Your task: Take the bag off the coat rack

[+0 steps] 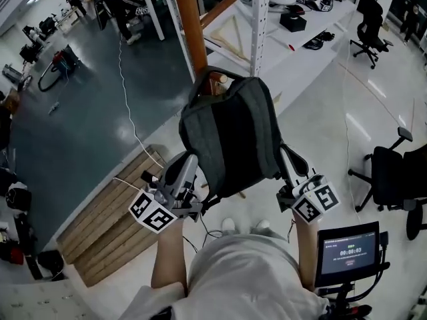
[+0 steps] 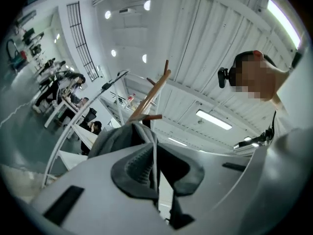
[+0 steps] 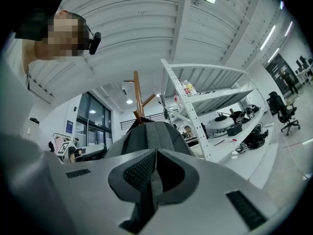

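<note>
A dark grey backpack [image 1: 233, 135] hangs against the brown wooden coat rack pole [image 1: 190, 25], its top by the rack's pegs. My left gripper [image 1: 192, 173] is at the bag's lower left side and my right gripper [image 1: 285, 167] at its lower right. In the left gripper view the left gripper [image 2: 155, 173] is shut on a thin edge of the bag [image 2: 117, 136], with the rack's pegs [image 2: 152, 93] above. In the right gripper view the right gripper [image 3: 155, 175] is shut on a grey strip of the bag [image 3: 151, 133], below the pole [image 3: 138, 99].
A white shelving unit [image 1: 267, 19] stands right behind the rack. A wooden pallet [image 1: 110, 225] lies on the floor at the left, with a white cable across it. Black office chairs [image 1: 390, 179] stand at the right. A small screen [image 1: 348, 252] sits at the lower right.
</note>
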Tool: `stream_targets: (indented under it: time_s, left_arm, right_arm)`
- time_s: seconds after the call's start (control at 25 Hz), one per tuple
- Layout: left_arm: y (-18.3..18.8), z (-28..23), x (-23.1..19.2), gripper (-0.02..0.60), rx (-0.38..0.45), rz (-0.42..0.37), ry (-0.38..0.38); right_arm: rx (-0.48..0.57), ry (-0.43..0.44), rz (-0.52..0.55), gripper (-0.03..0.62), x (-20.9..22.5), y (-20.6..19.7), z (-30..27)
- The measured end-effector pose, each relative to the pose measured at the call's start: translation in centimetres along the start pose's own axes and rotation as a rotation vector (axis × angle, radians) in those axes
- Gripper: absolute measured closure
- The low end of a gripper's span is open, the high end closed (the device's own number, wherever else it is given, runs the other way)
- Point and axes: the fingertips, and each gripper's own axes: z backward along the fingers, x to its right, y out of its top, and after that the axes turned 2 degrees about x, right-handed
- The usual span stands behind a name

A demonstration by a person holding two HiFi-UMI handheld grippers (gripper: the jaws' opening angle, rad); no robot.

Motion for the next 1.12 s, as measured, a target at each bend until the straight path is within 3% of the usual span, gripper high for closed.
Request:
stream_targets:
  time_s: [0.08,0.2,0.32,0.48,0.72,1.0,1.04,1.12]
  left_arm:
    - [1.6,-0.5,-0.5,0.573,0.011,-0.081,0.053]
    - [3.8,-3.1,-1.4,0.506,-0.023,-0.254,0.109]
    - [7.8,-6.9,-1.9,0.432,-0.055,-0.415,0.09]
    - [13.8,-13.1,-1.7,0.362,-0.104,-0.546,0.03]
    - [15.9,-22.4,-1.7,0.314,-0.266,-0.641,-0.041]
    - [13.8,-25.8,-2.1,0.318,-0.34,-0.64,-0.127]
    - [13.1,-25.8,-2.2,0.339,-0.353,-0.646,-0.138]
    - [12.1,-25.8,-2.2,0.462,-0.361,-0.632,-0.162]
  right_arm:
    - [0.001,0.037,0.0,0.582,0.6,0.6,-1.3]
    - [0.004,0.102,0.028,0.582,2.2,2.1,-3.6]
    - [0.028,0.177,0.086,0.58,2.6,4.4,-6.2]
    - [0.042,0.283,0.219,0.58,0.6,8.1,-9.2]
    - [-0.019,0.442,0.475,0.577,-3.0,11.2,-13.4]
    - [-0.2,0.594,0.664,0.511,-5.9,8.5,-16.9]
    - [-0.218,0.604,0.686,0.511,-6.1,8.0,-17.4]
    - [-0.253,0.608,0.73,0.511,-6.4,7.3,-18.3]
